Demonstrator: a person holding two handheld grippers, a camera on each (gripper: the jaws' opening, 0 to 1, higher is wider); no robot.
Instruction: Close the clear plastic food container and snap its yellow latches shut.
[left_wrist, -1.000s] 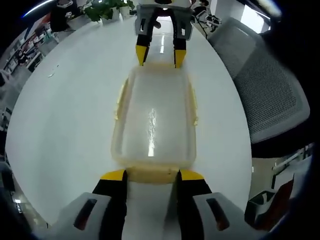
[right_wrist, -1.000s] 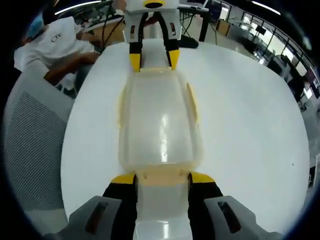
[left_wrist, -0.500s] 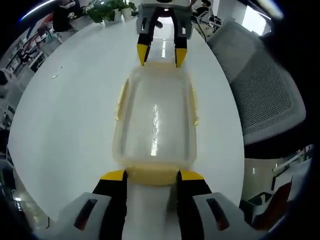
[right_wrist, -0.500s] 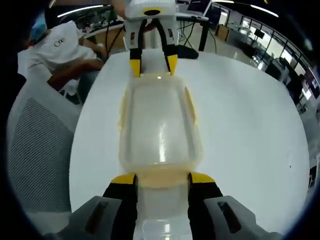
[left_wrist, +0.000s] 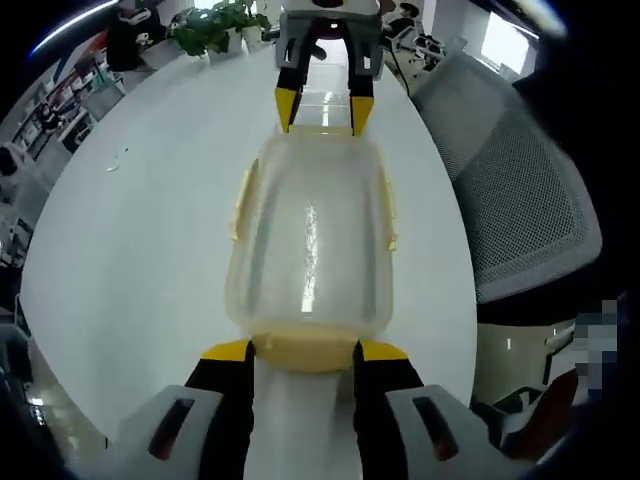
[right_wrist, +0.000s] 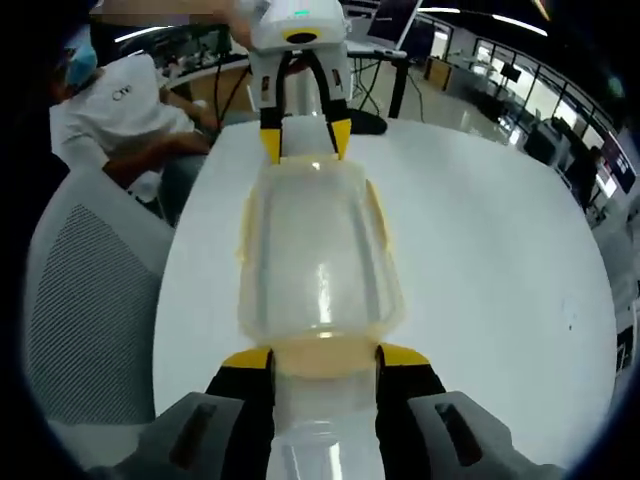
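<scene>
White round table (left_wrist: 140, 230), grey mesh chair (left_wrist: 530, 190), potted plant (left_wrist: 215, 22).

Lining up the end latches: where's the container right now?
The clear container sits mid-frame in both views on the white table, lengthwise between the left gripper and the right gripper, one at each end.
</scene>
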